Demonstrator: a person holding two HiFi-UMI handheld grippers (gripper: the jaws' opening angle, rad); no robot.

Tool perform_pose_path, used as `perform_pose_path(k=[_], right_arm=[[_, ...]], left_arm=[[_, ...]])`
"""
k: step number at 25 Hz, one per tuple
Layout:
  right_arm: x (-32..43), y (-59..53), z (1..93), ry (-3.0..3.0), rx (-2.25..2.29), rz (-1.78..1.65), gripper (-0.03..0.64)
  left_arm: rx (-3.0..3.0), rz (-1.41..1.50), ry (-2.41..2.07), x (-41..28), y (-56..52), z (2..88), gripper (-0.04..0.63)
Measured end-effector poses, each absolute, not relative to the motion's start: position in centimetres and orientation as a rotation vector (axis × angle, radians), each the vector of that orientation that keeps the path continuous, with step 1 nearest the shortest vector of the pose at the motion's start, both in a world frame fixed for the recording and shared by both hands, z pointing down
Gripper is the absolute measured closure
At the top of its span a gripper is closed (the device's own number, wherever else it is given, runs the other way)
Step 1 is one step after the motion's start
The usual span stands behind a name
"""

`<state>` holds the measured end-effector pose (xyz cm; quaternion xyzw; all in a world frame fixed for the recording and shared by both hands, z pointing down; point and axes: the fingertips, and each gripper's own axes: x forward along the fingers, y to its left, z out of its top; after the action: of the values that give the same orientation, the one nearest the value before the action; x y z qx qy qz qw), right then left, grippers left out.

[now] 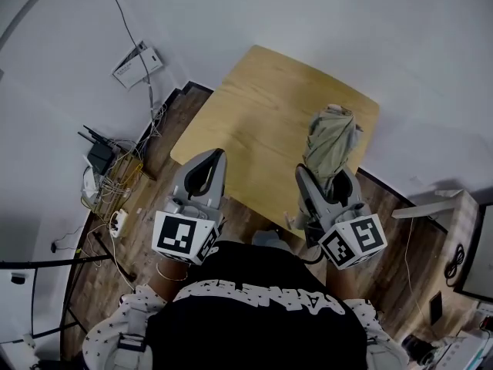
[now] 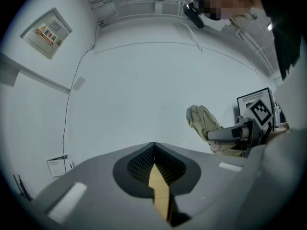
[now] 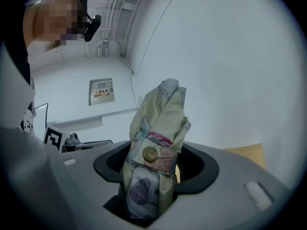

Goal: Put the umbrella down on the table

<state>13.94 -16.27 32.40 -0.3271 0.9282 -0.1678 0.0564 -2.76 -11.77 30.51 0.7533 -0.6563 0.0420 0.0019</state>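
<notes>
A folded pale-green umbrella (image 1: 331, 139) with a floral strap and a brass snap button stands upright between the jaws of my right gripper (image 1: 327, 179), which is shut on it. It hangs over the near right corner of the light wooden table (image 1: 262, 106). In the right gripper view the umbrella (image 3: 158, 128) fills the space between the jaws of the right gripper (image 3: 154, 163). My left gripper (image 1: 213, 160) hovers over the table's near left edge with its jaws together and nothing held. The left gripper view shows the left gripper (image 2: 153, 148), with the umbrella (image 2: 204, 121) off to the right.
A tangle of cables and a black router (image 1: 102, 157) lie on the wooden floor left of the table. A white box (image 1: 137, 65) sits by the wall beyond. White furniture (image 1: 454, 206) stands at the right. White walls surround the table on its far sides.
</notes>
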Motion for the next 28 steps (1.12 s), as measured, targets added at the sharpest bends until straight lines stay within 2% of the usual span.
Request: perform_pose_path(k=[16, 28], right_arm=[[13.6, -16.6, 32.5, 2.851, -0.992, -0.505, 0.331], [7.6, -21.8, 34.5, 2.832, -1.17, -0.53, 0.331]], left_arm=[[2.343, 0.093, -2.078, -3.2, -12.2, 30.2, 0.594], [2.454, 0.096, -1.894, -9.0, -20.0, 31.9, 0.594]])
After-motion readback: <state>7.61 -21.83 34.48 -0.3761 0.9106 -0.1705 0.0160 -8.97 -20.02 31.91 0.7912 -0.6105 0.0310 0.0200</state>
